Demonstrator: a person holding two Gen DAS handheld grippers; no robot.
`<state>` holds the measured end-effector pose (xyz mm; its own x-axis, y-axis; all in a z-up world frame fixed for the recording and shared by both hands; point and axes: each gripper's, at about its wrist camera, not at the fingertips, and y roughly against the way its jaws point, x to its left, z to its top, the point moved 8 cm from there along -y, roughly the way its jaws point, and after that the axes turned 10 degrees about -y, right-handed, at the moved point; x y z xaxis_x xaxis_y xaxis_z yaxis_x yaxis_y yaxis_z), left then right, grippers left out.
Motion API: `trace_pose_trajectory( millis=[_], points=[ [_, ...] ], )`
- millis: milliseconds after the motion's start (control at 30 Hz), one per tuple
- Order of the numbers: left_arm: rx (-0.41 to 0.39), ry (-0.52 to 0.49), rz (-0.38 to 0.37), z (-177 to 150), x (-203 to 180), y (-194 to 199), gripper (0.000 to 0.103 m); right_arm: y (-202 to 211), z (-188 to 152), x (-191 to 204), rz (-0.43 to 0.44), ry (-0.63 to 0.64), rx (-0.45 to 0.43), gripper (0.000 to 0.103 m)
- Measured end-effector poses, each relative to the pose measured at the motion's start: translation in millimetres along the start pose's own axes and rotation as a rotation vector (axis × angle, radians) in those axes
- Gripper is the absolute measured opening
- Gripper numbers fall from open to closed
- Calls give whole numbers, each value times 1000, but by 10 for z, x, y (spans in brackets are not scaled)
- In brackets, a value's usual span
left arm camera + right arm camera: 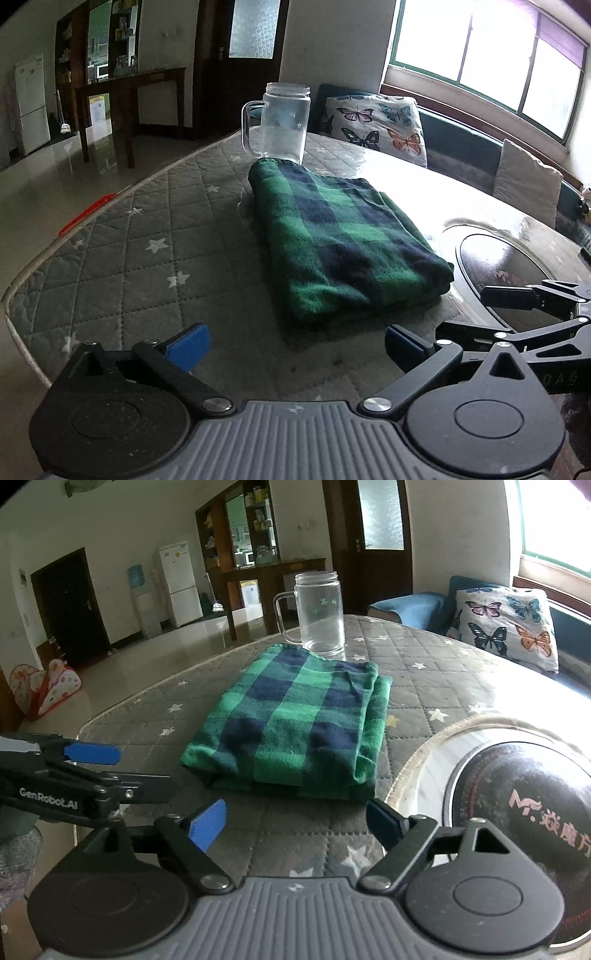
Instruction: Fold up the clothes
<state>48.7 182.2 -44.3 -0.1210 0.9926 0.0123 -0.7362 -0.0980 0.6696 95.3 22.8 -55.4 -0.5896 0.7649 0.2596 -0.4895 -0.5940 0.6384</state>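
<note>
Both grippers stand open and empty, just short of the folded plaid cloth.

Left gripper (297,349) and right gripper (295,821) each have their jaws spread wide with nothing between the blue pads, side by side at the near edge of the cloth and angled down toward it. The green-and-navy plaid cloth (295,723) lies in a neat layered rectangle on the quilted, star-printed surface (122,258), its far end just in front of a clear glass mug (319,614). By the look of it the fold is finished and the cloth let go; the next move, if any, would be a light press to flatten the layers or fetching another garment, though no other garment is in view.
</note>
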Motion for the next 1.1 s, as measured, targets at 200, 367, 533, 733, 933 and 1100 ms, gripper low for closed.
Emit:
trace_pose_trajectory(
  millis=[200,367,533,733,933,1100],
  points=[
    [-12,-1,9,-57,-20,104,103,88,-70,22,-10,-4,-13,99],
    [-16,0,22,-113,-33,168,103,133,-116,57,-48,17,-22,103],
    [-16,1,33,-152,-46,217,103,163,-164,72,-61,13,-23,103],
    [-16,-2,46,-188,-57,270,103,215,-210,81,-59,-4,-34,103],
    [-10,-8,69,-230,-55,309,103,264,-247,74,-57,-24,-39,103],
    [-10,-9,81,-276,-68,349,103,305,-287,72,-65,-34,-41,103]
  ],
)
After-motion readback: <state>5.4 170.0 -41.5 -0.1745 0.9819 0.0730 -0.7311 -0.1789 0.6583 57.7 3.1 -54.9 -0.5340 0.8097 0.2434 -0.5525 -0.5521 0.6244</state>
